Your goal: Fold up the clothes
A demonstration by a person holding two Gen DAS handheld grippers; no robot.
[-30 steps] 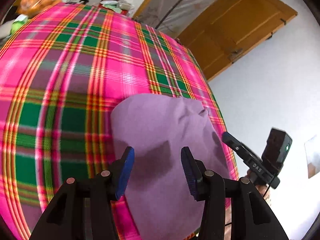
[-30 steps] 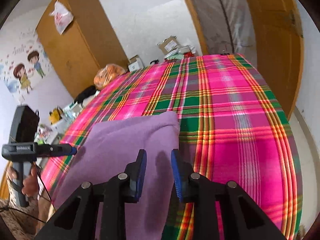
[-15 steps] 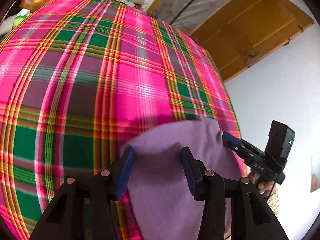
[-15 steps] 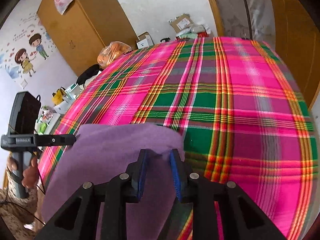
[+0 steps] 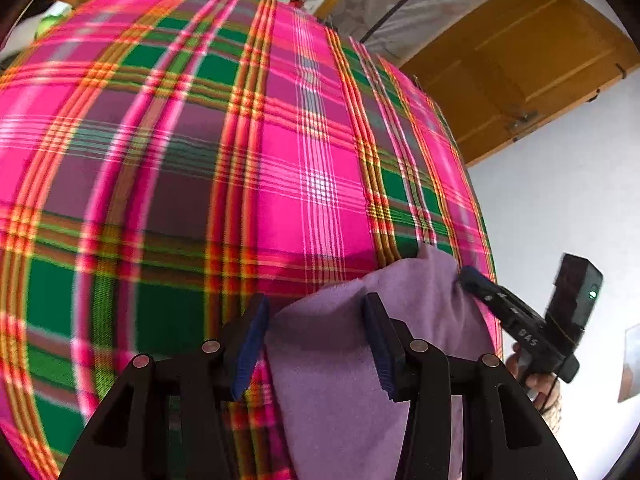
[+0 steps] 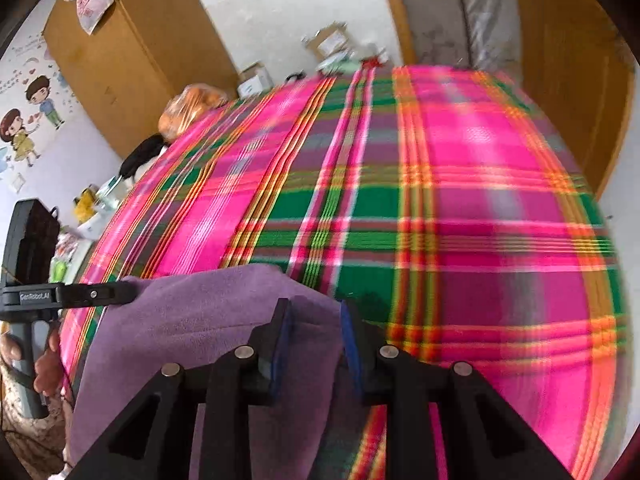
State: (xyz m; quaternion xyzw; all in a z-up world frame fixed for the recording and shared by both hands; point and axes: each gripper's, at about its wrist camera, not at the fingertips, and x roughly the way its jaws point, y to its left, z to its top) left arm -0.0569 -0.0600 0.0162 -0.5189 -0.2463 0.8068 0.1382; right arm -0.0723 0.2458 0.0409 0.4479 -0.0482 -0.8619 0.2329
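A purple fleece cloth (image 5: 332, 360) lies at the near edge of the bed, and its far edge reaches only to my fingertips. My left gripper (image 5: 314, 312) has the cloth's left part bunched between its blue pads, which stand fairly wide apart. In the right wrist view the left gripper (image 6: 120, 293) shows from the side with its tip on the cloth's (image 6: 192, 320) left corner. My right gripper (image 6: 314, 316) is shut on the cloth's right part, its pads close together. From the left wrist view the right gripper (image 5: 470, 276) bites the raised right corner.
The bed (image 5: 280, 160) wears a pink, green and orange plaid cover (image 6: 440, 220) and stretches away ahead. A wooden wardrobe (image 6: 132, 64), boxes and an orange bag (image 6: 188, 108) stand beyond the far end. A wooden door (image 5: 520, 68) is to the right. A hand (image 6: 44, 364) holds the left gripper's handle.
Both grippers have drawn back toward the near edge of the bed, with the purple cloth coming along. Its far edge has gone from well ahead of the fingers to level with the fingertips.
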